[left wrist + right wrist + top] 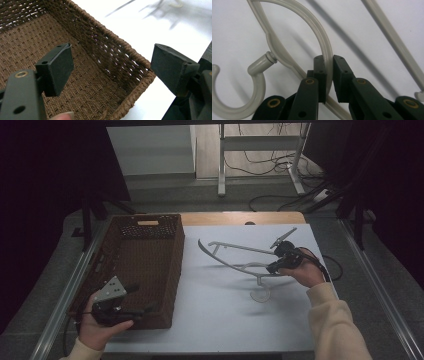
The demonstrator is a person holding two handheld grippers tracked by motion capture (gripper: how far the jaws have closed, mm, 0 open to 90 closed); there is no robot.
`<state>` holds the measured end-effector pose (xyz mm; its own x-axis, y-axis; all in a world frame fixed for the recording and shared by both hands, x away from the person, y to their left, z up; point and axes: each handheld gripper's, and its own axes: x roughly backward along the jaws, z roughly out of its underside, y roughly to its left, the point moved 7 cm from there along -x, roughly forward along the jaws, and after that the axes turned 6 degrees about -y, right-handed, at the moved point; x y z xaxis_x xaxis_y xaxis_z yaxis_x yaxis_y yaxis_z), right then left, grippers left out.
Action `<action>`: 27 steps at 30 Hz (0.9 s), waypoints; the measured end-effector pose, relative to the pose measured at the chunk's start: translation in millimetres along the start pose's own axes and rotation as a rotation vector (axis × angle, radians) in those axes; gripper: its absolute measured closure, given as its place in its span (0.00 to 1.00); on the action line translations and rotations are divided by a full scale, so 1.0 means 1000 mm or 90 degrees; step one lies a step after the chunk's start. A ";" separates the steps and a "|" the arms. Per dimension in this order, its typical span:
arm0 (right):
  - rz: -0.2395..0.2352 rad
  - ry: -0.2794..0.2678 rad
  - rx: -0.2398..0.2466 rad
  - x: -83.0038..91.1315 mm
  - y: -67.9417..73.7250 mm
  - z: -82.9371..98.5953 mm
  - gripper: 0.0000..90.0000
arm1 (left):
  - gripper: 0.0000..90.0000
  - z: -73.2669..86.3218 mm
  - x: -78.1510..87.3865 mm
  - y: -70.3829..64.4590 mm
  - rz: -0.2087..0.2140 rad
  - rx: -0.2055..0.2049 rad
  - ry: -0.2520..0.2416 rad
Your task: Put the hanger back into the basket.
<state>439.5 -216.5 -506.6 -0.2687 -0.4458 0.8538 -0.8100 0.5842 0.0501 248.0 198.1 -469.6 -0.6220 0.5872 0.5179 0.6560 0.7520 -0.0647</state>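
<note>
A pale grey plastic clothes hanger [235, 256] is held tilted just above the white surface [225, 320], right of the basket. Its long axis runs left to right across the surface, with one tip pointing toward the basket and its hook [260, 292] hanging down toward the person. In the right gripper view the hook [239, 100] curls at the lower left, and its far end is cut off by the frame edge.

The right hand-held gripper [280, 257] is clamped on the hanger's curved arm [322, 37], its jaws narrowed around the thin bar. The right hand [306, 270] reaches in from a cream sleeve [332, 320], wrist bent inward.

The left hand-held gripper [132, 302] sits at the near end of the brown woven rectangular basket [145, 265], its jaws spread wide with nothing between them. The left hand [100, 327] grips it from below. A fingertip [62, 116] is half cut off at the bottom of the left gripper view.
</note>
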 end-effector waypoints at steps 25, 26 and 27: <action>-0.060 -0.030 0.059 0.023 0.058 -0.011 0.91 | 0.22 -0.022 0.001 -0.028 0.038 -0.038 -0.029; -0.061 -0.029 0.060 0.023 0.059 -0.011 0.91 | 0.22 -0.024 -0.001 -0.030 0.037 -0.045 -0.026; -0.061 -0.029 0.060 0.023 0.059 -0.011 0.91 | 0.22 -0.024 -0.001 -0.030 0.037 -0.045 -0.026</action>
<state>390.9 -184.6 -478.7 -0.2098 -0.5275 0.8233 -0.8780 0.4722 0.0788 238.7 167.9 -447.5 -0.5977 0.6425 0.4795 0.7196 0.6936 -0.0324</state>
